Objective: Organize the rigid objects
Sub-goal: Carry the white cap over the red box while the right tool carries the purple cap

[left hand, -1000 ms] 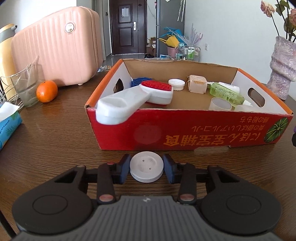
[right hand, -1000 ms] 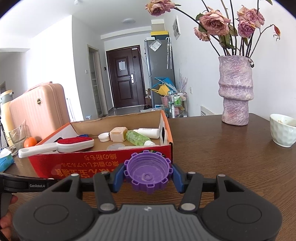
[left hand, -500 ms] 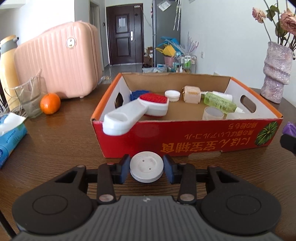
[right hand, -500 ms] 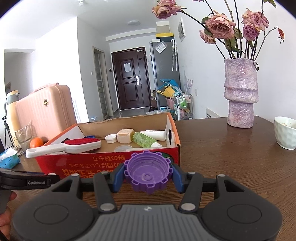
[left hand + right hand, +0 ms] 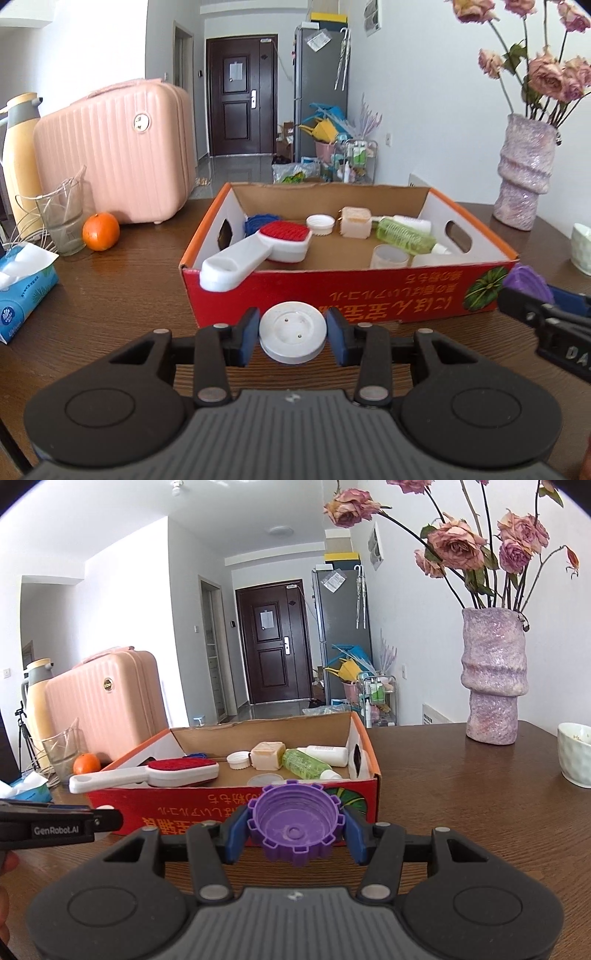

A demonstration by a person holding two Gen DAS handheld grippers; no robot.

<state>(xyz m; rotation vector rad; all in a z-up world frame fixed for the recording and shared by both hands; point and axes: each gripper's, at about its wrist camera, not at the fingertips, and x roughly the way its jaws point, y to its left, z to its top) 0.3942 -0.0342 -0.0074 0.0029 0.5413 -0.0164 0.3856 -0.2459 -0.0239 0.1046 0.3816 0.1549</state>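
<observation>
My left gripper (image 5: 292,332) is shut on a round white lid (image 5: 292,331), held just in front of the red cardboard box (image 5: 354,295). My right gripper (image 5: 295,825) is shut on a purple toothed cap (image 5: 295,821), near the box's right front corner (image 5: 369,794). Inside the box lie a white brush with a red pad (image 5: 266,247), a white cap (image 5: 320,224), a beige block (image 5: 355,221), a green bottle (image 5: 404,236) and a clear cup (image 5: 389,256). The brush handle sticks out over the box's front left rim. The right gripper with its purple cap (image 5: 528,282) shows at the right edge of the left wrist view.
A pink suitcase (image 5: 118,151), a glass (image 5: 64,221), an orange (image 5: 100,231) and a tissue pack (image 5: 22,291) stand left of the box on the brown table (image 5: 122,295). A purple vase (image 5: 493,679) with flowers and a white bowl (image 5: 574,753) stand to the right.
My left gripper has risen and drawn back from the box with the white lid, so more of the room shows. The right gripper has hardly moved.
</observation>
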